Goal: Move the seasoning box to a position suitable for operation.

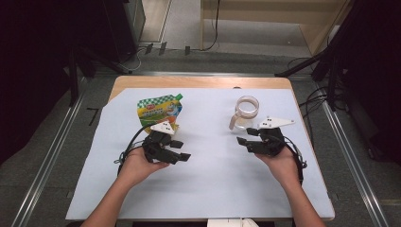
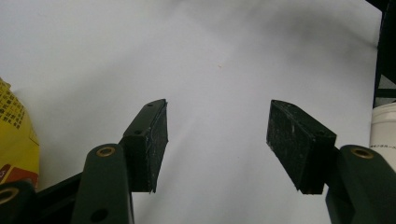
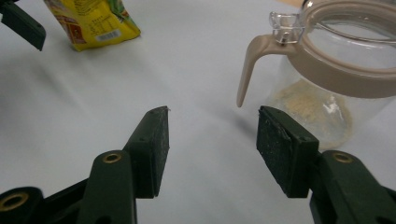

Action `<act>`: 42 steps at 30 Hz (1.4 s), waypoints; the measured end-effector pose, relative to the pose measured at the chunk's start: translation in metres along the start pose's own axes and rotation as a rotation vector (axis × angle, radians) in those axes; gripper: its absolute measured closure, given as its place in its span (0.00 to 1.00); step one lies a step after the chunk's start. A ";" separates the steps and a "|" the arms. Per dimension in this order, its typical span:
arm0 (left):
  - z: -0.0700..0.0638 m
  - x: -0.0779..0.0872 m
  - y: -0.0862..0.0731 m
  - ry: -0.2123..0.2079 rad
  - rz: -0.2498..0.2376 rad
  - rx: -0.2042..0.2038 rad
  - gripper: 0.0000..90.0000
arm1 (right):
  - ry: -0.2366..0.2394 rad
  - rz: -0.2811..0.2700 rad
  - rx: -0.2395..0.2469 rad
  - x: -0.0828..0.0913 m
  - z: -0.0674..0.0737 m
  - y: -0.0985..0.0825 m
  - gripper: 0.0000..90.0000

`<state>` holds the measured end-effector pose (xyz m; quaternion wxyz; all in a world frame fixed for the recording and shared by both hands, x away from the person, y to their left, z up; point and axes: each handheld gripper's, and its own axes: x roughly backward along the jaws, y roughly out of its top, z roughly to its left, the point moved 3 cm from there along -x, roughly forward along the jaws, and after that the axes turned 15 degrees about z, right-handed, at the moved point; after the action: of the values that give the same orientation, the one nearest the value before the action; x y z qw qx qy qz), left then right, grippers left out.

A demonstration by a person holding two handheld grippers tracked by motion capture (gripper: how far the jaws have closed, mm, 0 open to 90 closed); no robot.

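1. Both grippers rest low over the white sheet [image 1: 213, 179], which covers most of the table [image 1: 198, 81]. It gives one plain, flat work surface, so the few things on it stand out and have room around them.

2. Right gripper [image 1: 249, 137] sits right of centre in the high view, held in the person's right hand [image 1: 283, 163]. Its jaws stand wide apart with nothing between them. They point toward the jug, which suggests a reach for the handle is being lined up.

3. Left gripper [image 1: 182, 150] sits left of centre in the high view, held in the left hand [image 1: 139, 165]. Its jaws also gape wide and hold nothing. In the left gripper view they look out over bare sheet, with the pouch [image 2: 14, 135] at the left edge, so this gripper seems parked just beside its target, not aimed at it.

4. Standing upright at the upper right of the sheet is the clear jug [image 1: 246, 112]. In the right gripper view its beige handle [image 3: 252, 60] hangs toward the jaws, near but not touching. A little pale powder lies at its bottom, and its mouth is open, ready to receive more.

5. Lying flat at the upper left of the sheet is the green and yellow pouch [image 1: 160, 109], just beyond the left gripper and well apart from the jug. Its capped spout [image 1: 179, 96] points to the upper right.
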<state>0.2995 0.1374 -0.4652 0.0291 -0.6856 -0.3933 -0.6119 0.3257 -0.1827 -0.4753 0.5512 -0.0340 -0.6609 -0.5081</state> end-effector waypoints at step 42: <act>-0.002 0.000 -0.005 -0.002 -0.016 0.002 0.44 | -0.163 -0.063 -0.127 -0.077 -0.076 0.018 0.13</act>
<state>0.2950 0.1401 -0.4675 0.0245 -0.6829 -0.3996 -0.6110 0.4196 -0.1884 -0.5315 0.4761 -0.0893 -0.6710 -0.5614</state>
